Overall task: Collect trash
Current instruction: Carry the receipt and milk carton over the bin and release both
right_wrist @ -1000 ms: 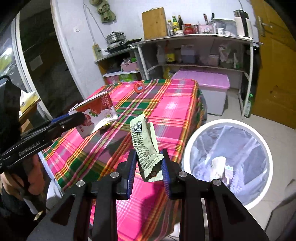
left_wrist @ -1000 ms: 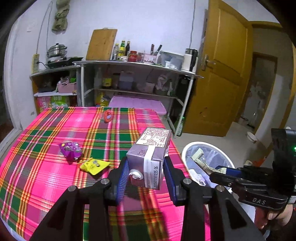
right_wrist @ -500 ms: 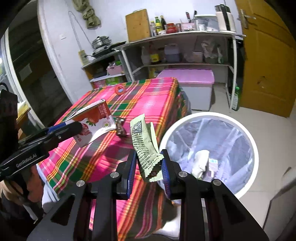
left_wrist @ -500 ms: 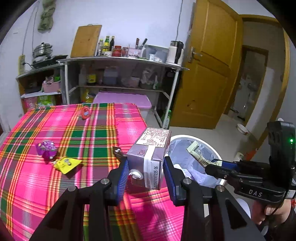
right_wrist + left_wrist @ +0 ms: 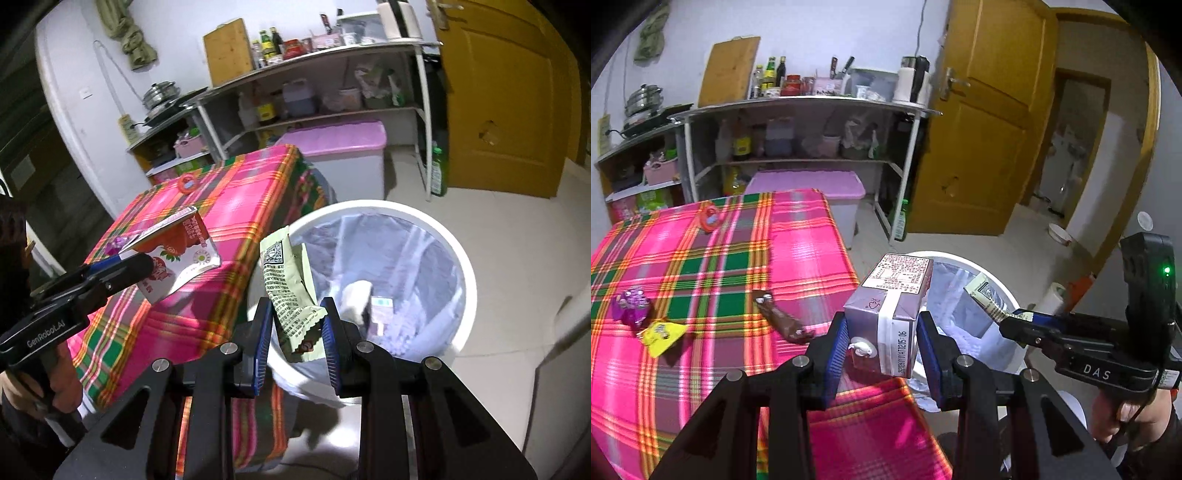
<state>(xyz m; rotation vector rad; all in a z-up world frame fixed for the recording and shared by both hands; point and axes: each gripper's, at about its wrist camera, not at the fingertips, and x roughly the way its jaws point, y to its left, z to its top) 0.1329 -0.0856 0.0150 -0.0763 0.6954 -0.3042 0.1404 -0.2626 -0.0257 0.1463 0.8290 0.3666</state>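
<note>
Left claw (image 5: 882,347) grips a carton (image 5: 888,314) by its flat sides beside the bin (image 5: 458,254); right claw (image 5: 297,345) pinches a light, crinkly wrapper (image 5: 290,295) above it. The carton looks stiff, possibly empty.

The right hand-held gripper (image 5: 1006,320) carries "DAS" in white on its black body. The left hand-held gripper (image 5: 146,264) reads "GenRobot.AI" along its side. The carton (image 5: 890,321) shows a printed date code on its white band (only "06" is clear). The green wrapper (image 5: 290,295) bears a QR code and small print too fine to read.
</note>
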